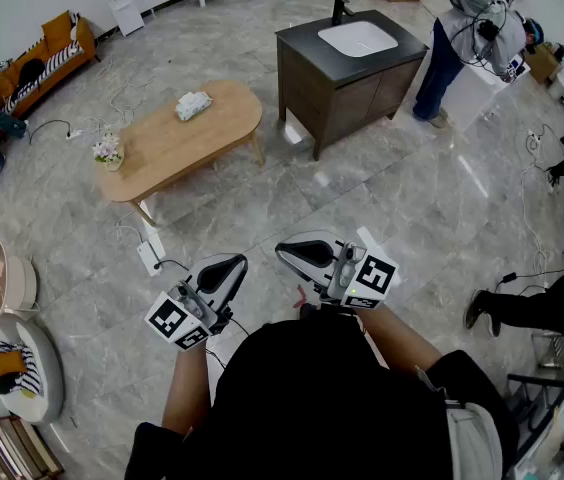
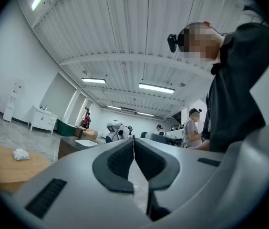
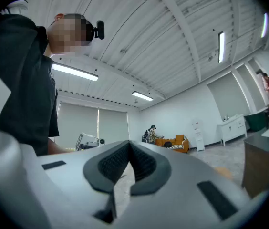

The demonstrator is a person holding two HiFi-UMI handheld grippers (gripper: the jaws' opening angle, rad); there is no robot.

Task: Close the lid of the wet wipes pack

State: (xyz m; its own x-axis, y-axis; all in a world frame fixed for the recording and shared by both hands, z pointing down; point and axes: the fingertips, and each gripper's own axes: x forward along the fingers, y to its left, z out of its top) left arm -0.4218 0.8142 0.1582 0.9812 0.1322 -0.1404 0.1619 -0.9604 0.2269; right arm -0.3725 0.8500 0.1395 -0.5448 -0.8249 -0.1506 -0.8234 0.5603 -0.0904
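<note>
The wet wipes pack (image 1: pixel 193 105) is a pale packet lying on the oval wooden coffee table (image 1: pixel 177 143), far ahead of me across the floor. It also shows small in the left gripper view as the pack (image 2: pixel 21 154) on the table's left; its lid is too small to make out. My left gripper (image 1: pixel 220 268) and right gripper (image 1: pixel 302 253) are held close to my body, well short of the table. Both are tilted up towards the ceiling. The left gripper (image 2: pixel 133 140) has its jaws together with nothing between them, and so does the right gripper (image 3: pixel 129 144).
A small flower pot (image 1: pixel 109 151) stands on the table's near left end. A dark sink cabinet (image 1: pixel 350 63) stands right of the table, with a person (image 1: pixel 462 38) beyond it. A power strip (image 1: pixel 150 256) and cables lie on the marble floor. An orange sofa (image 1: pixel 42 63) lines the far left.
</note>
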